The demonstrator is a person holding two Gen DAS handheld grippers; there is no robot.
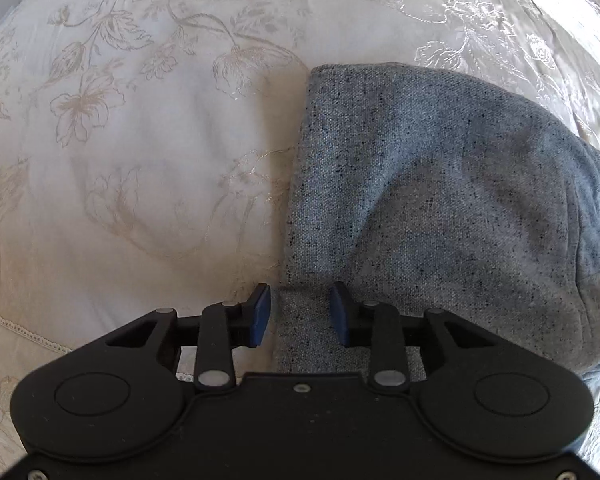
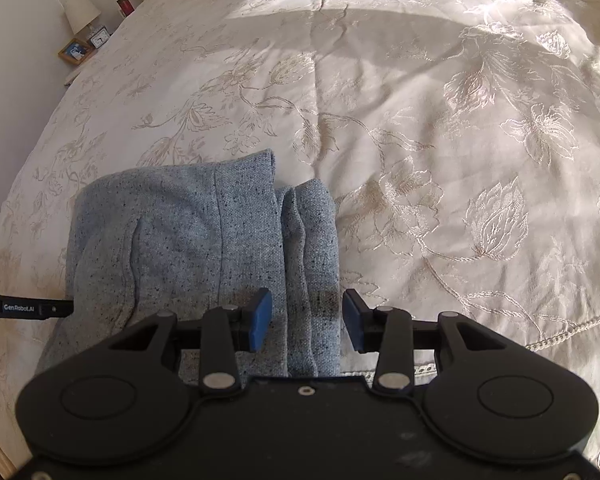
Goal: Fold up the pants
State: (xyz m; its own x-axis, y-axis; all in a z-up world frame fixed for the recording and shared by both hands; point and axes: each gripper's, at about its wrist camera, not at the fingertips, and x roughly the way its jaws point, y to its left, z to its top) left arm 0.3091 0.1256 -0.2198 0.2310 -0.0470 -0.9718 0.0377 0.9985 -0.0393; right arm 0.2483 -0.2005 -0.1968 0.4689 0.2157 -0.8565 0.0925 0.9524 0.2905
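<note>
Hovering over a bedspread (image 2: 440, 92) embroidered with flowers, I hold both tools above the grey-blue pants (image 2: 204, 232), which lie on it folded into a compact bundle. The fold looks all but finished to me; this seems the letting-go step. My left gripper (image 1: 300, 314) hangs with jaws spread over the bundle's left edge, a strip of the cloth showing between the blue pads (image 1: 262, 314) but neither pad pressing on it. My right gripper (image 2: 308, 320) stands equally wide above the bundle's right edge, where the stacked layers show; nothing is pinched there either. Next, I judge, comes either lifting both tools clear or a light press to flatten the puffed top layer without dragging the stack askew. Far beyond the pants, a lamp (image 2: 82, 12) stands by the bed.
</note>
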